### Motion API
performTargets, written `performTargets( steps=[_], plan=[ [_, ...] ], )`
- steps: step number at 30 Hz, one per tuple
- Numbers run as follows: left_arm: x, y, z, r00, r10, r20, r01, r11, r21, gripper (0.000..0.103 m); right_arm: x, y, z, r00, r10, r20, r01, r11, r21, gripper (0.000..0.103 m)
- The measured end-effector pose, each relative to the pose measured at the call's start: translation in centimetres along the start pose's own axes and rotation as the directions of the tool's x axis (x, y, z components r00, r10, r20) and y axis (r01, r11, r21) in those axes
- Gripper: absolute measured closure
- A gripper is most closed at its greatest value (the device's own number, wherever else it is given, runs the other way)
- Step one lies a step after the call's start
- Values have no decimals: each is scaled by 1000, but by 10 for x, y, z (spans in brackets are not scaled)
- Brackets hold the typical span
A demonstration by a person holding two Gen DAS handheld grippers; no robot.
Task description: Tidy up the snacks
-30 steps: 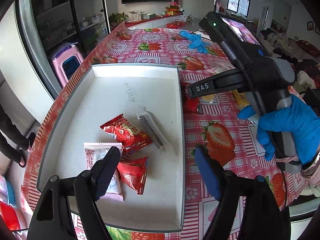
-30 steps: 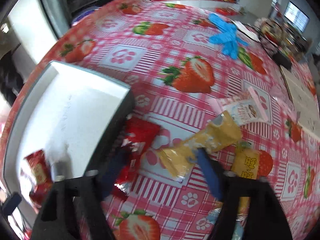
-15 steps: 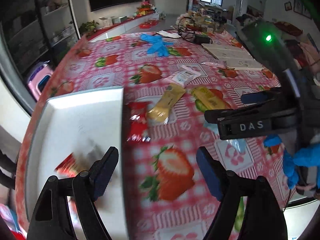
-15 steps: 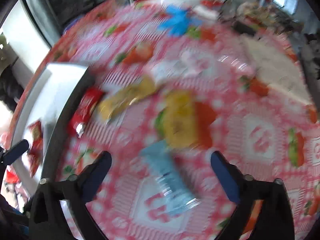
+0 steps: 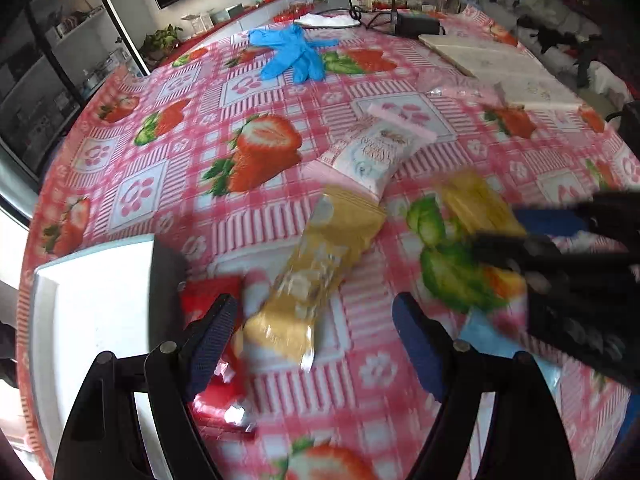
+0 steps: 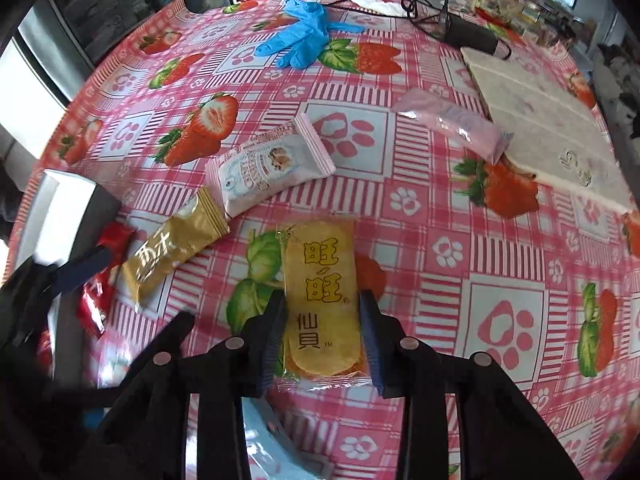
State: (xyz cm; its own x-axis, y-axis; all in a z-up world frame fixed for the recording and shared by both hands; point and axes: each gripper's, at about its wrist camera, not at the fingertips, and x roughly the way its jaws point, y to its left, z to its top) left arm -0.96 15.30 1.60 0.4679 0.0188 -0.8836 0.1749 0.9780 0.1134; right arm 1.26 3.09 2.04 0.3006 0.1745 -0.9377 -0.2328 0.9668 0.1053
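My right gripper has its blue pads on both long sides of a yellow rice-cracker packet that lies flat on the strawberry tablecloth. The packet also shows in the left wrist view. My left gripper is open and empty above a gold snack bar, with a red packet by its left finger. The gold bar and the red packet lie beside the white tray.
A white and pink packet, a pink wrapper and a light blue packet lie on the table. Blue gloves, a black adapter with cable and a white board sit farther back.
My left gripper has swung right from over the tray to the loose snacks. My right gripper has moved from the red and gold packets to the yellow packet and narrowed around it.
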Motion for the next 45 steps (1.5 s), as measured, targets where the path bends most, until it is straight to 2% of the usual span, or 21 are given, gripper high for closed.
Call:
performTargets(
  steps=[2,4,6,9,12,14,16,17,18,19,20,23,25,28,31,32,34,39,43,45],
  plan=[
    [3,-2,5,1000,-12,-7,12,1000,-10,22,-5,-14,-8,1000,3,8,-3,1000,13,65],
    [1,-5,4,999,-44,-5,44,999,-31,41,-10,-27,-18,1000,1,14,-2,1000,26,65],
    [-5,-11,-3,997,-79,-11,79,996,-50,73,-18,-41,-31,1000,1,11,-2,999,44,65],
    [-21,-25,-28,998,-64,-12,63,995,-81,74,-31,-62,-59,1000,1,3,-2,997,81,65],
    [-46,-37,-77,998,-65,-9,63,990,-128,73,-47,-79,-96,1000,-8,11,6,992,125,65],
    [-59,-38,-101,998,-65,-13,62,984,-167,69,-57,-87,-119,1000,-1,16,-2,987,160,65],
    [-72,-37,-121,997,-83,-10,79,976,-201,41,-66,-89,-142,1000,7,19,-10,985,172,65],
    [-77,-38,-125,996,-87,-1,85,977,-197,20,-70,-88,-152,1000,11,17,-14,986,165,61],
    [-83,-38,-128,998,-62,27,66,982,-175,18,-71,-86,-157,1000,21,13,-23,988,156,41],
    [-88,-38,-127,998,-30,47,36,989,-146,18,-73,-84,-162,999,32,8,-33,988,152,14],
    [-91,-41,-124,998,-6,55,13,993,-119,18,-76,-84,-166,999,31,16,-33,988,154,7],
    [-86,-47,-110,999,-22,45,24,998,-53,17,-83,-83,-170,997,-36,64,28,991,127,7],
    [-75,-48,-105,999,-3,47,5,999,-43,17,-80,-83,-167,995,-74,74,65,992,111,7],
    [-57,-50,-103,999,-20,30,22,998,-54,17,-66,-86,-166,994,-87,63,80,991,110,6],
    [-53,-47,-109,997,-34,72,40,996,-86,8,-58,-82,-166,985,-148,91,141,987,80,1],
    [-51,-45,-110,997,-34,73,41,995,-94,0,-58,-81,-167,982,-147,116,139,988,73,1],
    [-49,-41,-115,992,-69,104,81,990,-118,0,-58,-81,-169,978,-144,152,135,989,63,1],
    [-50,-42,-116,989,-66,131,81,991,-110,0,-58,-80,-174,964,-152,218,138,988,75,0],
    [-51,-42,-117,988,-63,139,79,990,-115,0,-56,-80,-171,966,-144,215,133,989,64,0],
    [-51,-42,-118,988,-60,141,77,990,-116,0,-56,-80,-173,959,-141,247,129,990,66,0]
  ],
)
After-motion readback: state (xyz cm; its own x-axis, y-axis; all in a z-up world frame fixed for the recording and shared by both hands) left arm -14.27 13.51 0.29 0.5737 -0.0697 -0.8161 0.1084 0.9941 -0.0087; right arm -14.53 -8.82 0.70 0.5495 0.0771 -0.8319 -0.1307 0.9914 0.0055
